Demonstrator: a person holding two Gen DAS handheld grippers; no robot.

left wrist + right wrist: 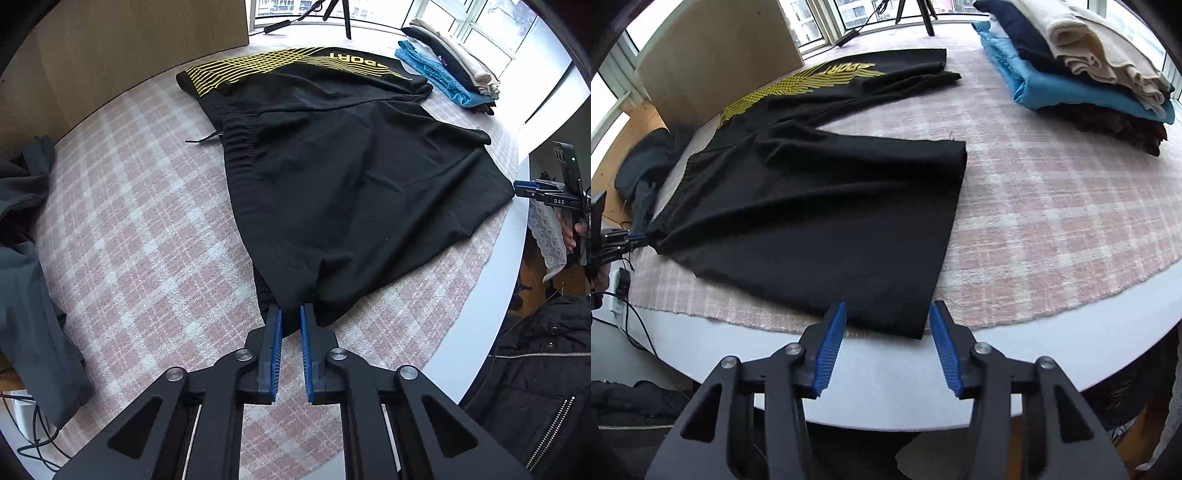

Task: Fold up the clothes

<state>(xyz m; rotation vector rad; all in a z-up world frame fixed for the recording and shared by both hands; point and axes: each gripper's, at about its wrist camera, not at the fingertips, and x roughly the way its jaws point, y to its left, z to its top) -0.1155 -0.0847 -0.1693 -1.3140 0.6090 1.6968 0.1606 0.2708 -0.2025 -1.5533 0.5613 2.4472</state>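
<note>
Place: a home room set up for recording
Windows: big bay windows (827,22) at the far side
Counter: round white counter (1071,354) under a pink plaid woollen cloth (1052,206)
Laundry: stack of folded garments (1082,74), far right
Gear: black tripod legs (345,16) by the windows

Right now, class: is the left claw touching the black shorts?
Touching. In the left wrist view the left claw is pinched on the near edge of the black shorts, the fabric bunched between its blue pads.

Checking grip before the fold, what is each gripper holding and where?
Left gripper pinches the black shorts at a near corner; right gripper is open, holding nothing.
</note>
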